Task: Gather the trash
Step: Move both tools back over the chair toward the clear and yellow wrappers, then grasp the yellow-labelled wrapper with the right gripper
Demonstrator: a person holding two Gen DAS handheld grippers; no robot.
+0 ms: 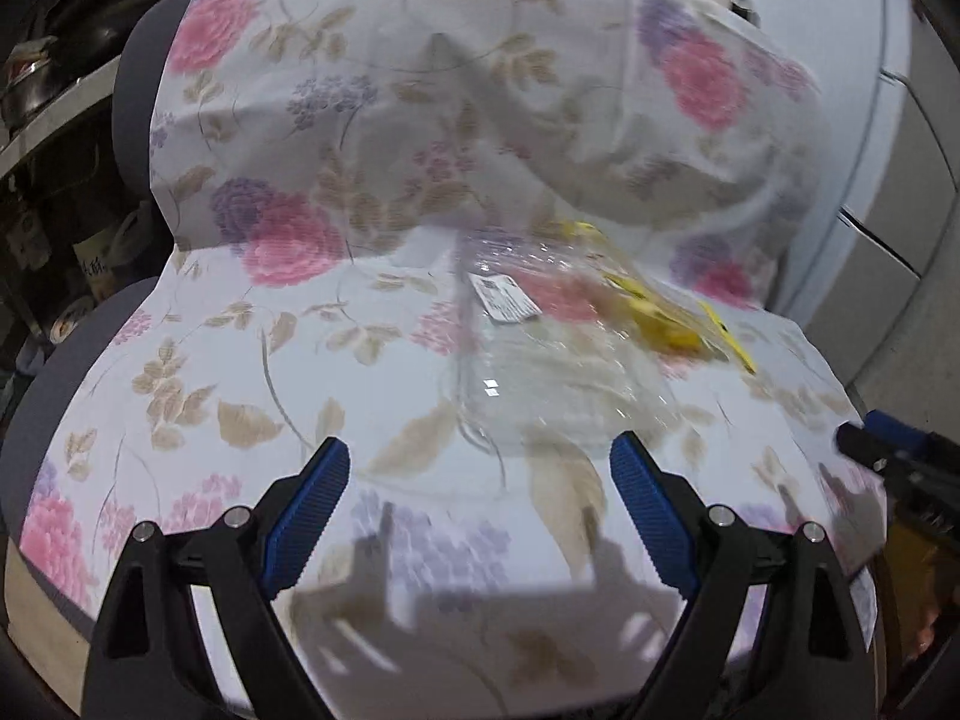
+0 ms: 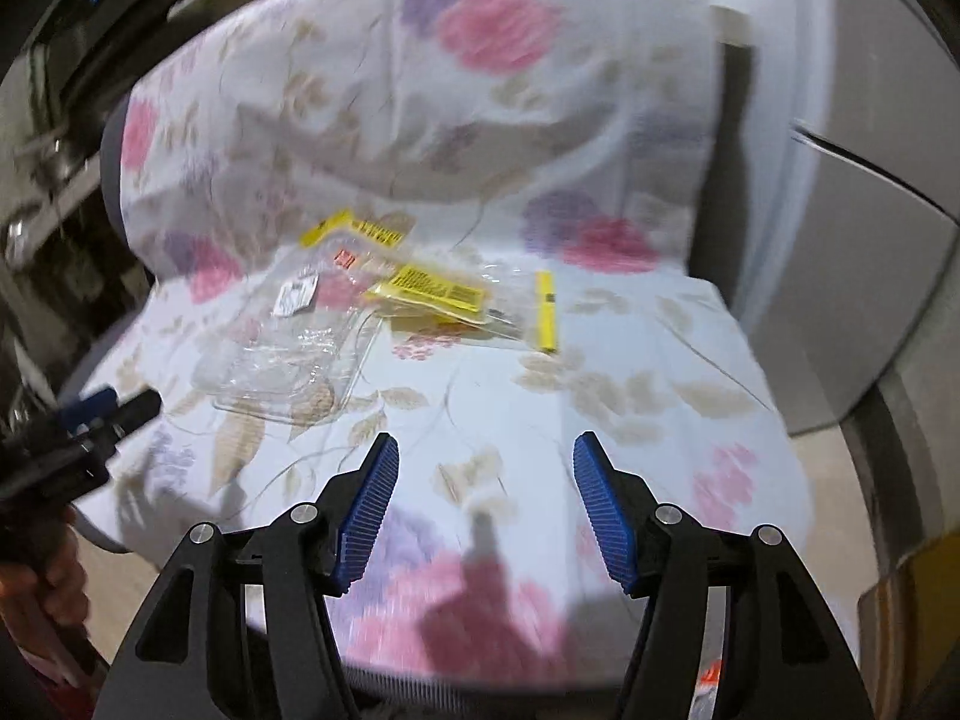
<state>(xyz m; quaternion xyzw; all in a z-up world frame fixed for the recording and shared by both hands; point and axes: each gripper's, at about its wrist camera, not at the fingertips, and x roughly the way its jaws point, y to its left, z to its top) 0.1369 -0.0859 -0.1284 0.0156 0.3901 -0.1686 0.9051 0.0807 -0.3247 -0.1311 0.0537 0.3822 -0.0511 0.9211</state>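
Two clear wrappers (image 2: 384,306) on floral cloth (image 2: 630,372)

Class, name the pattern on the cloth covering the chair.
The cloth is white with pink and purple flowers and tan leaves, clearest in the left wrist view.

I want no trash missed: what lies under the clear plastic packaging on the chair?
Through the clear packaging only the floral cloth shows. Its yellow labels hide what is beneath them.
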